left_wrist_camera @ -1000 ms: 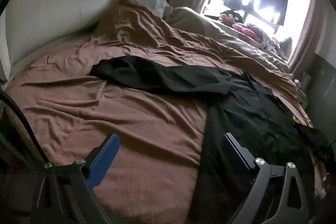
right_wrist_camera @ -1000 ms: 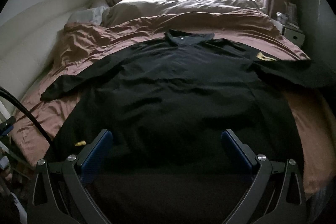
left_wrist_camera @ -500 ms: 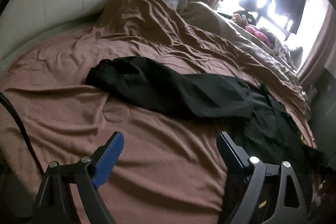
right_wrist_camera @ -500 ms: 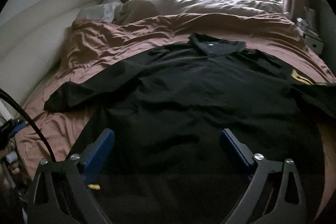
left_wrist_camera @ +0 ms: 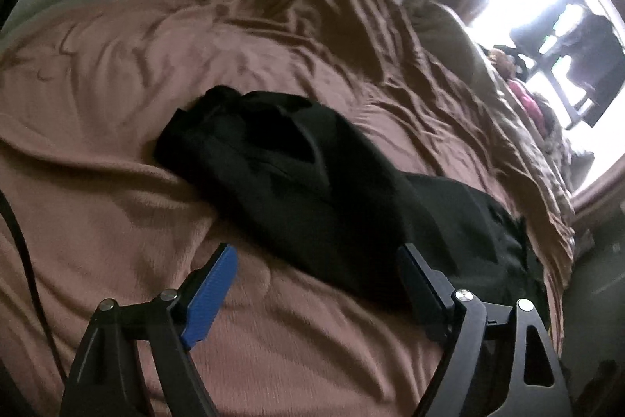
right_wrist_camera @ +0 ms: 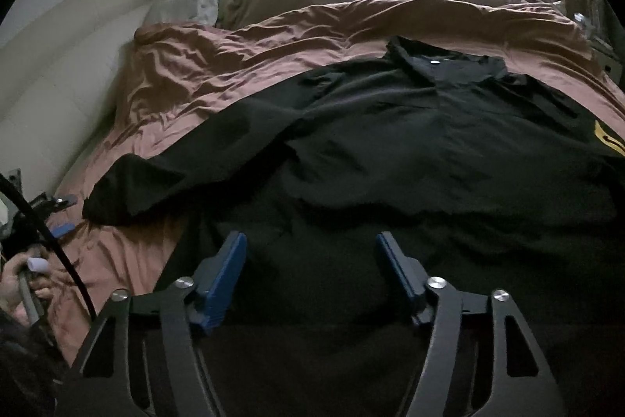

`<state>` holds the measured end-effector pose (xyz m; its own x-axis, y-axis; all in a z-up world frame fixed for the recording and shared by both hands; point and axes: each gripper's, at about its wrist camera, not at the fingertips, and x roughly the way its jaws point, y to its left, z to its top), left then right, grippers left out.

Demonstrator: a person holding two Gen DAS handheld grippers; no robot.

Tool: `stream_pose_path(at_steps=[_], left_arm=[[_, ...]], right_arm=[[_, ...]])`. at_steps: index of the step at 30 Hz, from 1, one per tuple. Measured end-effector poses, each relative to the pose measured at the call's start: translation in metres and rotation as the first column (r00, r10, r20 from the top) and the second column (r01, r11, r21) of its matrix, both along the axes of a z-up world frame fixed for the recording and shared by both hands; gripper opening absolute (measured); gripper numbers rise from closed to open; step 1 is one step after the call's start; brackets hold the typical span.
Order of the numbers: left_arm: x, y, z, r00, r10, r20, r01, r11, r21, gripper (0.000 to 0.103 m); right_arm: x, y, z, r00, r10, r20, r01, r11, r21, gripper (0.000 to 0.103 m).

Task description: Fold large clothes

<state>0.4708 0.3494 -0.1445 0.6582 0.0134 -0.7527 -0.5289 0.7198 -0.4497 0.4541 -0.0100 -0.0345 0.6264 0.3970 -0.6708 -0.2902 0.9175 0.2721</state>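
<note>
With the black shirt flat on the bed, both tools, left tool and right tool, have just been closing but are apart and empty, so next the left must pinch the sleeve.

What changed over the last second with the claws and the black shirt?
Left claw swung in toward the shirt's sleeve, jaws narrowing slightly, nothing gripped. Right claw has just been closing above the black shirt, pads not pinching it. Shirt and brown bedspread lie unchanged.
</note>
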Motion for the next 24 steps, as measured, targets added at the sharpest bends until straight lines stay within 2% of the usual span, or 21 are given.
stream_pose_path(at_steps=[2,3,4,6,7,8,9,12,16,20,24], left_arm=[[0.01,0.005,-0.011,0.999,0.022,-0.042,-0.022,1.0,0.005,0.083],[0.014,0.006,-0.017,0.998,0.03,-0.055,-0.031,1.0,-0.007,0.081],[0.02,0.008,-0.024,0.997,0.036,-0.069,-0.037,0.999,-0.025,0.078],[0.027,0.011,-0.034,0.995,0.042,-0.087,-0.046,0.998,-0.052,0.05],[0.032,0.013,-0.037,0.994,0.045,-0.097,-0.051,0.997,-0.059,0.041],[0.035,0.015,-0.038,0.993,0.058,-0.104,-0.064,0.997,-0.05,0.022],[0.035,0.016,-0.035,0.993,0.066,-0.094,-0.07,0.997,-0.045,0.011],[0.035,0.015,-0.012,0.999,0.046,0.0,-0.046,0.999,-0.026,0.006],[0.032,0.01,0.027,0.995,0.019,0.101,-0.021,1.0,0.015,0.003],[0.03,0.005,0.075,0.978,-0.023,0.209,0.014,0.999,0.044,0.002],[0.038,-0.014,0.111,0.958,-0.086,0.274,0.065,0.994,0.085,0.002]], right_arm=[[0.008,0.005,-0.003,1.0,-0.006,-0.001,0.006,1.0,0.004,0.055],[0.012,0.008,-0.003,1.0,-0.006,-0.002,0.006,1.0,0.008,0.045],[0.018,0.01,-0.005,1.0,-0.006,-0.01,0.006,1.0,0.013,0.041],[0.029,0.014,-0.008,1.0,-0.014,-0.022,0.014,1.0,0.026,0.038],[0.036,0.016,-0.009,0.999,-0.018,-0.027,0.019,0.999,0.035,0.034],[0.042,0.018,-0.01,0.999,-0.021,-0.032,0.022,0.999,0.041,0.033],[0.05,0.02,-0.01,0.999,-0.025,-0.038,0.027,0.999,0.046,0.032],[0.074,0.026,-0.013,0.998,-0.034,-0.056,0.038,0.996,0.076,0.032],[0.108,0.038,-0.026,0.995,-0.023,-0.094,0.034,0.994,0.109,0.032],[0.141,0.05,-0.042,0.99,-0.017,-0.141,0.035,0.991,0.129,0.032],[0.171,0.064,-0.056,0.985,-0.008,-0.172,0.034,0.989,0.146,0.032]])
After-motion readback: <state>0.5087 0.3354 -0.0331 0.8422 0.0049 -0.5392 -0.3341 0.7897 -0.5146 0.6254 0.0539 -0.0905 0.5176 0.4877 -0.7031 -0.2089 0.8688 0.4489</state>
